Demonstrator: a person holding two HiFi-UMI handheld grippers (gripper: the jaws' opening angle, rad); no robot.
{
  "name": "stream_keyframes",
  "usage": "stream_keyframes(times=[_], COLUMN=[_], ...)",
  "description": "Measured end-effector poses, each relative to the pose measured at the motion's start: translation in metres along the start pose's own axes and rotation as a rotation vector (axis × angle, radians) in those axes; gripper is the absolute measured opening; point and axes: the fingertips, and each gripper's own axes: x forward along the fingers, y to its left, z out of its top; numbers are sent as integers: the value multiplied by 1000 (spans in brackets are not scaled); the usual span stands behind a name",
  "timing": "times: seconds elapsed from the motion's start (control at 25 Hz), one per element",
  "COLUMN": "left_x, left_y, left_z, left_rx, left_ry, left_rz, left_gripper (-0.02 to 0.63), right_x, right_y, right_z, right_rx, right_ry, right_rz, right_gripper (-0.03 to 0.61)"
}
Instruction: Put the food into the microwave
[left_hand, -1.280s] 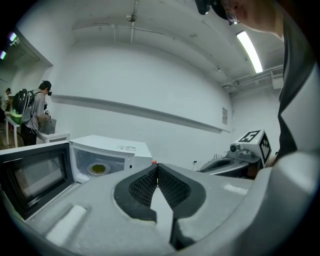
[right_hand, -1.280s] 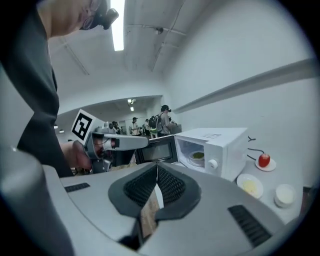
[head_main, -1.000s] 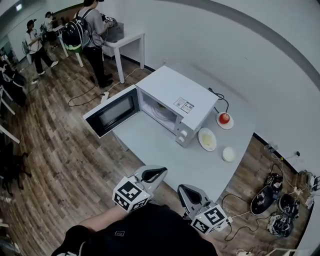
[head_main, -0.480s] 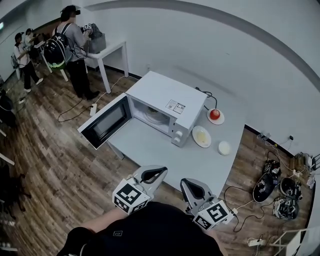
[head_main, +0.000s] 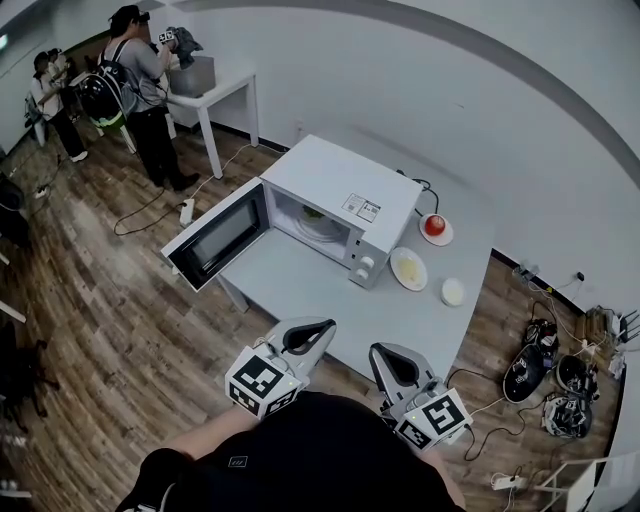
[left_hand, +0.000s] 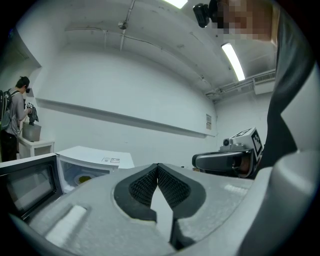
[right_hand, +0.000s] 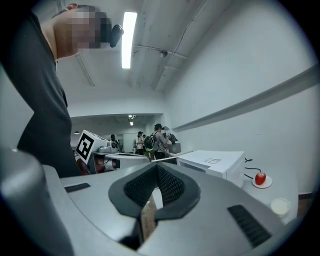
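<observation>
The white microwave (head_main: 345, 200) stands on the grey table (head_main: 300, 295) with its door (head_main: 215, 237) swung open to the left; a plate (head_main: 318, 224) lies inside. To its right sit a red apple (head_main: 434, 225) on a small dish, a plate of pale yellow food (head_main: 410, 268) and a white round item (head_main: 453, 292). My left gripper (head_main: 318, 328) and right gripper (head_main: 381, 352) hover near the table's front edge, both shut and empty. The left gripper (left_hand: 158, 167) looks past the microwave (left_hand: 92, 161). The right gripper (right_hand: 157, 167) sees the apple (right_hand: 259, 178).
Several people stand at a small white table (head_main: 215, 85) at the back left. Cables run over the wooden floor (head_main: 110, 300). Shoes (head_main: 545, 375) and more cords lie on the floor to the right of the table. A white wall runs behind the table.
Both grippers have risen a little in front of the person's body. The head view has shifted, so the microwave and table sit slightly differently in the picture. Nothing was gripped or released.
</observation>
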Motion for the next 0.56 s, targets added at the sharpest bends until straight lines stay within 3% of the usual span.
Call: stream_keyframes(times=[0.56], left_x=[3], left_y=[-8], left_z=[2], left_rx=[4], left_ry=[10], left_rz=[-5], left_gripper=[8], right_x=[-5], right_y=[-1], right_z=[1], right_rx=[-6], right_ry=[-3], right_rz=[2], right_gripper=[12])
